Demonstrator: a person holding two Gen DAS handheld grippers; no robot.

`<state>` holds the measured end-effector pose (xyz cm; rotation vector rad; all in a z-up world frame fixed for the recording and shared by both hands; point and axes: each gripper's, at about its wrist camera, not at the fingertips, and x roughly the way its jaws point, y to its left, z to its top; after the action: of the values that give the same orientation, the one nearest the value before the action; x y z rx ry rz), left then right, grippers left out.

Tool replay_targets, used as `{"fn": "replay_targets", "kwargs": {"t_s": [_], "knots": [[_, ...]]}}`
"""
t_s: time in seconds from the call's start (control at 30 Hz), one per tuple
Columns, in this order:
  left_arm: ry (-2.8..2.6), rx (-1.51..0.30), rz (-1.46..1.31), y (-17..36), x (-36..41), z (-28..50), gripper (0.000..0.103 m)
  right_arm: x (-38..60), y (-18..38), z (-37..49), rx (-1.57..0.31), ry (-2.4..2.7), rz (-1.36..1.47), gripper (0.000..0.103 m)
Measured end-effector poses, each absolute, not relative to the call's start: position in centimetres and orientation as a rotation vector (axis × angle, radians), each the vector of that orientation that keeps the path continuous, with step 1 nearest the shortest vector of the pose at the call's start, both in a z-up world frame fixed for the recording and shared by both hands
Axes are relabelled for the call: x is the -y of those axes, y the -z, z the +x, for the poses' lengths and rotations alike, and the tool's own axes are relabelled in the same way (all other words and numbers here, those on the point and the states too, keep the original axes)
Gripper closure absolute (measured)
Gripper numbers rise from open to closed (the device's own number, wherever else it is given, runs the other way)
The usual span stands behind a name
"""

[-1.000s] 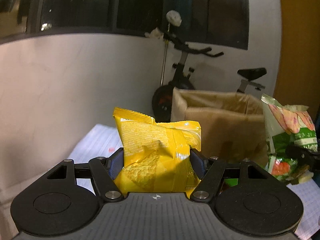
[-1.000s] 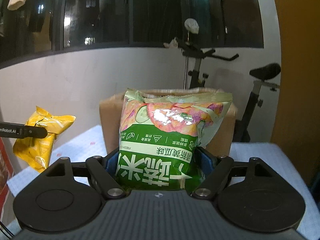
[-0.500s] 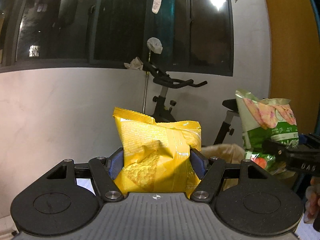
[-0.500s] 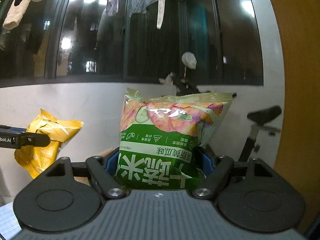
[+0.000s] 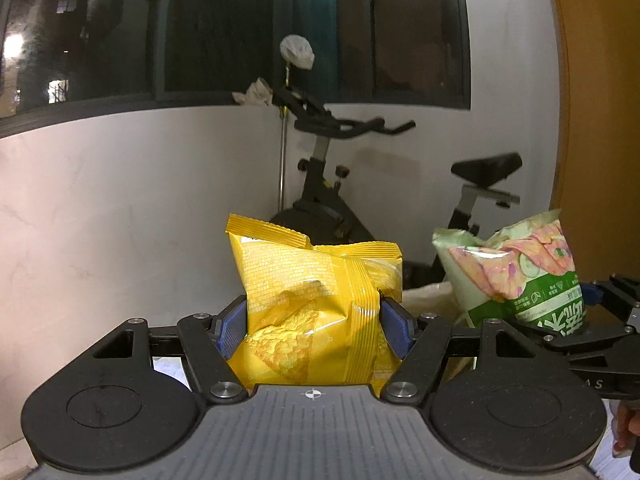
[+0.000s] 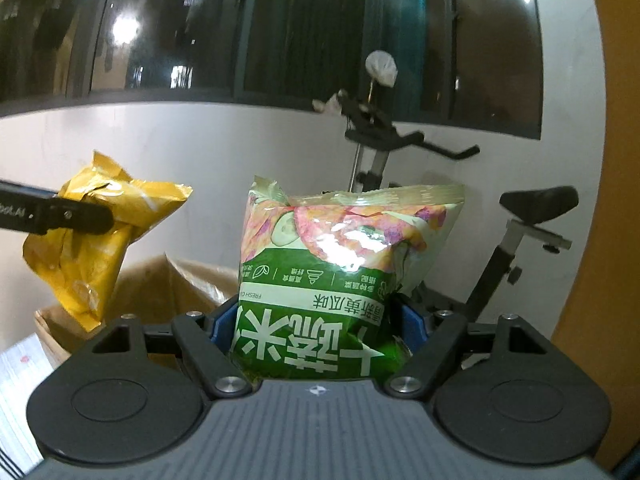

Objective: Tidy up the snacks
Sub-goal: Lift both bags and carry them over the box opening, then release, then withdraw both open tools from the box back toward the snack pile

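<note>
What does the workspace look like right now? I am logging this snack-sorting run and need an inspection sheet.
Surface: a pale sheet shows at the lower left of the right wrist view.
Job's things: yellow snack bag and green snack bag, both held up in the air; an open cardboard box below them.
Clutter: nothing seen.
Grippers: left hand-held gripper shut on the yellow snack bag; right hand-held gripper shut on the green snack bag.
Cables: nothing seen.
Surroundings: exercise bike by a white wall, dark windows above.
</note>
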<state>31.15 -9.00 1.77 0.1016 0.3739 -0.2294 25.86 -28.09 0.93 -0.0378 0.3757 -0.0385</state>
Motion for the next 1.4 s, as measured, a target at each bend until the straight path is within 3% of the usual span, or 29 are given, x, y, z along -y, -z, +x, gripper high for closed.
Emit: {"fn": "replay_targets", "kwargs": {"t_s": [0.4, 0.57, 0.83, 1.23, 1.4], "knots": [[0.203, -0.437, 0.169, 0.9, 8.7, 32.2, 0.03, 27.4, 0.9, 26.6, -0.426, -0.023, -0.091, 0.024], [0.211, -0.425, 0.193, 0.6, 9.0, 32.3, 0.015, 27.1, 1.1, 27.3, -0.449, -0.042, -0.076, 0.022], [0.201, -0.425, 0.19, 0.2, 8.4, 31.4, 0.014, 28.1, 0.5, 27.5, -0.468, -0.005, 0.006, 0.01], [0.177, -0.421, 0.125, -2.6, 5.2, 28.1, 0.014, 29.4, -1.8, 24.0, -0.451, 0.014, 0.082, 0.01], [0.166, -0.415, 0.107, -3.4, 3.4, 25.9, 0.013, 29.8, -2.6, 21.3, -0.433, 0.002, 0.144, 0.005]]}}
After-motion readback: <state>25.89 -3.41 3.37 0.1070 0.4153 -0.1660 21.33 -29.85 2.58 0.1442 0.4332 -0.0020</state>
